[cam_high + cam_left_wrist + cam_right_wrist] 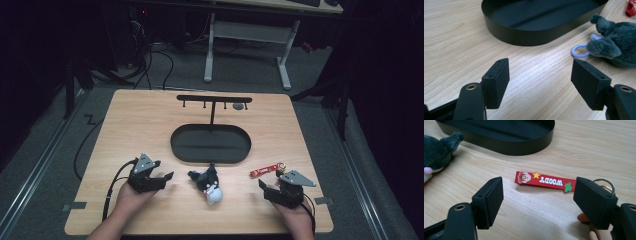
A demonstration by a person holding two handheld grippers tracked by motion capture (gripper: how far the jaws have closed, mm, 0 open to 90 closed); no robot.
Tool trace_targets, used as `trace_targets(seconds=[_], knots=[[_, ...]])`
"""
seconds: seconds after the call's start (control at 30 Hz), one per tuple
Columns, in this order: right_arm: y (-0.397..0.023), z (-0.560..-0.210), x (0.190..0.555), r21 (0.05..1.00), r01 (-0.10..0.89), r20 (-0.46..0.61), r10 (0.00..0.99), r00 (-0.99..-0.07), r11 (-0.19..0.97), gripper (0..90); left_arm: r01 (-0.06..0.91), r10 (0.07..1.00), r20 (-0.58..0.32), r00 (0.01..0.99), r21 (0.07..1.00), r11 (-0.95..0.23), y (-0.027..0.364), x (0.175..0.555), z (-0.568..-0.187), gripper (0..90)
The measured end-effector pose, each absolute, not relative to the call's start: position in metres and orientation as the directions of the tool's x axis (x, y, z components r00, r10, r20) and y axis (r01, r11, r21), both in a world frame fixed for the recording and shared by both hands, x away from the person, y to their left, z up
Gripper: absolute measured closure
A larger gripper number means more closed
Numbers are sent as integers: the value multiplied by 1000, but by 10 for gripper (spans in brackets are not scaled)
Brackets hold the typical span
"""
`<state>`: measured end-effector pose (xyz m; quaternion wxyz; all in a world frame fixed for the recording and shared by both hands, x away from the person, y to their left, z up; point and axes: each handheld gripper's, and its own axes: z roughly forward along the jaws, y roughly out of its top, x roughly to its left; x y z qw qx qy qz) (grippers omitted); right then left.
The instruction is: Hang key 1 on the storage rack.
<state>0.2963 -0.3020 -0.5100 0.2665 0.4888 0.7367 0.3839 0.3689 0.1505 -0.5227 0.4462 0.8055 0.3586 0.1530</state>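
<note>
room dark | grey carpet floor [40, 165] | white-legged desk [247, 32] behind | cables [150, 60] on floor

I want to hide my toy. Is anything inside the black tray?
The tray looks empty: only its dark floor and the stand's post rising from it show. In the high view its near wall hides a thin strip of the floor, so something tiny there couldn't be seen.

Black tray [180, 145] — plush toy [209, 184], red keychain [264, 171]

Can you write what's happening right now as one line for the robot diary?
left claw: open, empty | right claw: open, empty | plush toy: between claws | Woody keychain: on table | black tray: empty
</note>
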Motion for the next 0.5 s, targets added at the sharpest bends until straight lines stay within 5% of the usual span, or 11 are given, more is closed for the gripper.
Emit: trace_targets(seconds=[0.5], knots=[[-294,-502,302,754,578,-74,916,-395,310,253,412,703,-43,710,834,-366,148,368,-522,305]])
